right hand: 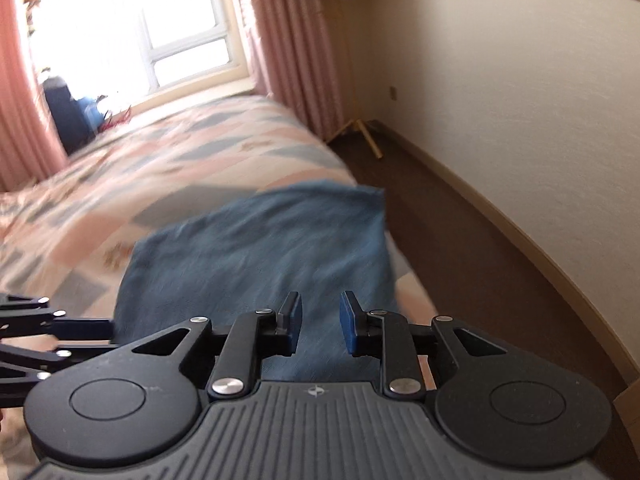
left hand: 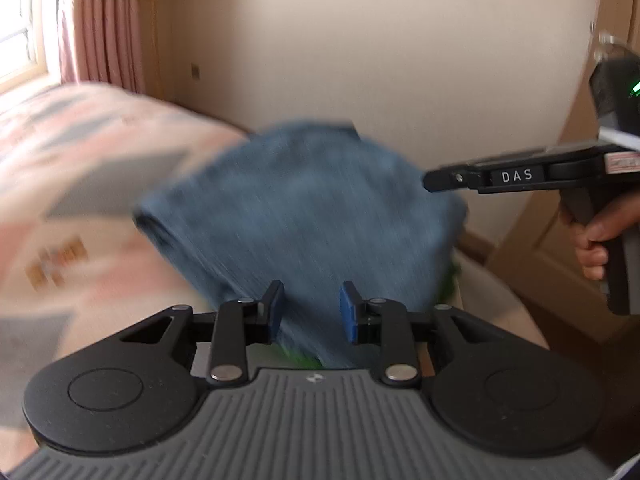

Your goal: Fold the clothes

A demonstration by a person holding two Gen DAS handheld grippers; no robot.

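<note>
Hidden: the blue cloth (left hand: 304,208) is motion-blurred; its near edge and a green thing under it are cut off by the left gripper (left hand: 312,312).
Cloth: folded, on the bed (right hand: 192,168) by the corner.
Left gripper: spread, holding nothing.
Right gripper (right hand: 320,324): spread, holding nothing, above the cloth.
Room: bare floor (right hand: 460,216) right of the bed.

Left wrist cam sits just behind the left gripper (left hand: 312,312), looking forward and slightly down across the bed (left hand: 80,152) toward the plain wall (left hand: 360,60), close over the blue cloth (left hand: 304,208). Right wrist cam sits behind the right gripper (right hand: 320,322), rolled to one side, facing along the bed toward the window (right hand: 140,28) and curtains (right hand: 288,40). Shared: blue cloth, bedspread, curtain, wall. Each cam catches the other gripper at frame edge.
</note>
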